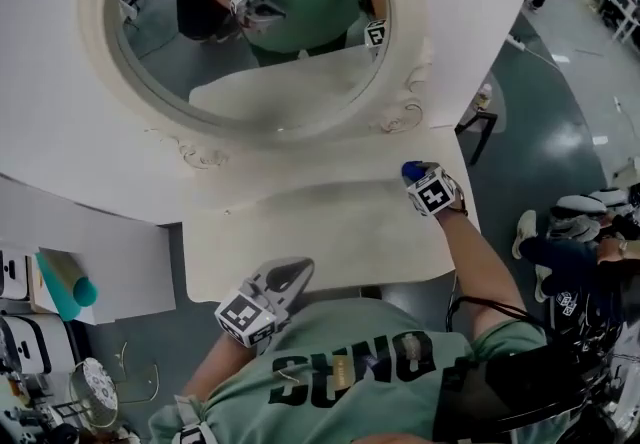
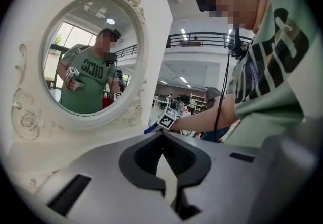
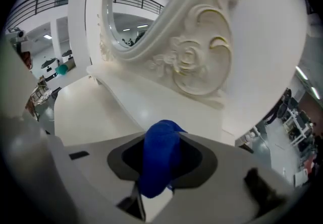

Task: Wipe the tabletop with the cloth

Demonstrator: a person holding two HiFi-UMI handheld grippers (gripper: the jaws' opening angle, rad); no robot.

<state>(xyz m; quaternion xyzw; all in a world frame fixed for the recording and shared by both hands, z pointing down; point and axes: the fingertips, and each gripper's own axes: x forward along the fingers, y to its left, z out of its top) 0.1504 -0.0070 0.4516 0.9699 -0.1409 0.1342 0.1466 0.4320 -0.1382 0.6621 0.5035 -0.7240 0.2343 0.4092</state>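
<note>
The white tabletop [image 1: 330, 232] lies below an oval mirror [image 1: 250, 32] in a carved white frame. At the tabletop's back right corner my right gripper [image 1: 412, 175] is shut on a bunched blue cloth [image 1: 411, 170]. In the right gripper view the cloth [image 3: 160, 160] fills the gap between the jaws of that gripper [image 3: 162, 142], just above the white surface [image 3: 96, 112]. My left gripper [image 1: 300, 266] hovers at the tabletop's front edge, shut with nothing in it. In the left gripper view its jaws [image 2: 162, 137] meet, and the right gripper's marker cube [image 2: 168, 117] shows beyond them.
The mirror frame's carved base [image 3: 194, 64] stands close behind the cloth. A teal roll [image 1: 68, 287] lies on a shelf at the left. To the right of the table are a stool [image 1: 480, 120] and a seated person [image 1: 575, 232].
</note>
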